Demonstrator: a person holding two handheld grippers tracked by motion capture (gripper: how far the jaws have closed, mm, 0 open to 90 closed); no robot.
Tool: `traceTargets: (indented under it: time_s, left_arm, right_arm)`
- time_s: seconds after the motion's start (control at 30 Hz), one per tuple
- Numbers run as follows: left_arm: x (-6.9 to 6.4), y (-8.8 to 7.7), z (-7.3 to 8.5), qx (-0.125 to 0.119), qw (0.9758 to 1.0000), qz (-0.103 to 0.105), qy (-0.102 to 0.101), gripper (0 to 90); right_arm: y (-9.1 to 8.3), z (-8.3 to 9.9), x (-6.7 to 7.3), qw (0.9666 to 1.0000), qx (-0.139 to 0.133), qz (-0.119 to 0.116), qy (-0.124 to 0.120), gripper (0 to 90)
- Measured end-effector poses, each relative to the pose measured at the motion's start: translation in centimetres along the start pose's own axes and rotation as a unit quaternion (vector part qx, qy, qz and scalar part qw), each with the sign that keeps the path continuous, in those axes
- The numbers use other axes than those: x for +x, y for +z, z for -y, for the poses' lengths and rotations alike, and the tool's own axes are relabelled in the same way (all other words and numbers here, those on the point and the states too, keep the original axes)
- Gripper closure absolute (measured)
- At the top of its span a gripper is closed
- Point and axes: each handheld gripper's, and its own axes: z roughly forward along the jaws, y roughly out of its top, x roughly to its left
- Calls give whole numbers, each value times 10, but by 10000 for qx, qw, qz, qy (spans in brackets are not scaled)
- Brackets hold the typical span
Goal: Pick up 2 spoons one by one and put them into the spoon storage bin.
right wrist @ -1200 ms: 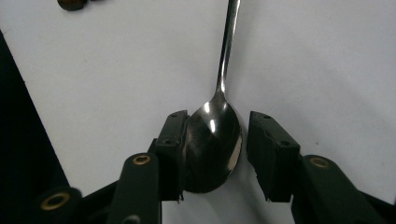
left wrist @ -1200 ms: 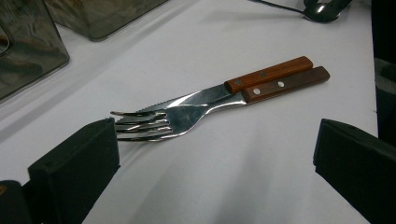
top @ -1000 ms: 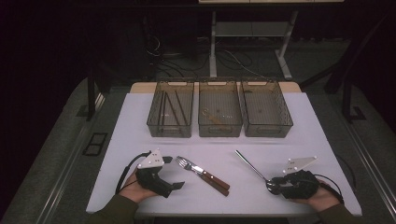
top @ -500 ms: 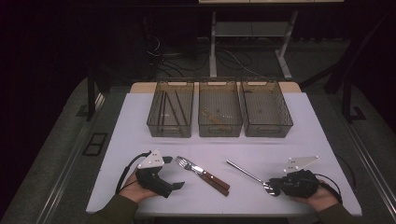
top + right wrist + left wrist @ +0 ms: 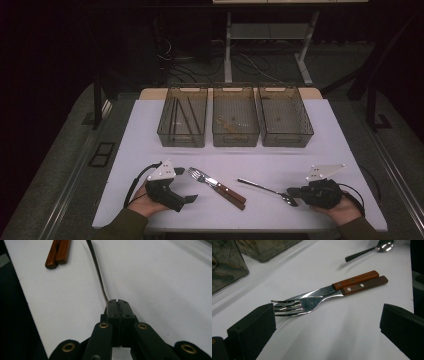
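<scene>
The right hand-held gripper (image 5: 295, 192) is clamped on the bowl end of a metal spoon (image 5: 263, 186), its jaws having just been closing with the spoon between them. In the right gripper view the dark handle runs up and away from the pressed-together pads (image 5: 117, 305). The spoon lies on the white desk (image 5: 330, 145), to the right of a wooden-handled fork (image 5: 216, 183) and knife (image 5: 355, 279) that rest side by side.

The spoon looks light, stiff and smooth, so a grip this far out on the bowl may let it pivot or slip; the neck would likely be steadier.

The left hand-held gripper (image 5: 187, 199) stands open near the fork tines.

The bowl itself is hidden inside the jaws, and what lies in the three mesh bins (image 5: 235, 140) is hard to make out.
</scene>
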Motion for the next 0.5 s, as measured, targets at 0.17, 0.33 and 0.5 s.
traceTargets:
  time_s: [0.17, 0.33, 0.5]
  left_arm:
    - [0, 0, 0, -3, 10000, 1, 0, 0]
    - [1, 0, 0, -2, 10000, 4, 7, 0]
    - [1, 0, 0, 3, 10000, 7, 6, 0]
  right_arm:
    - [-1, -4, -5, 9999, -80, 118, 54, 894]
    - [0, -11, -10, 9996, -110, 259, 99, 894]
    - [-1, -18, -14, 9991, -179, 361, 130, 894]
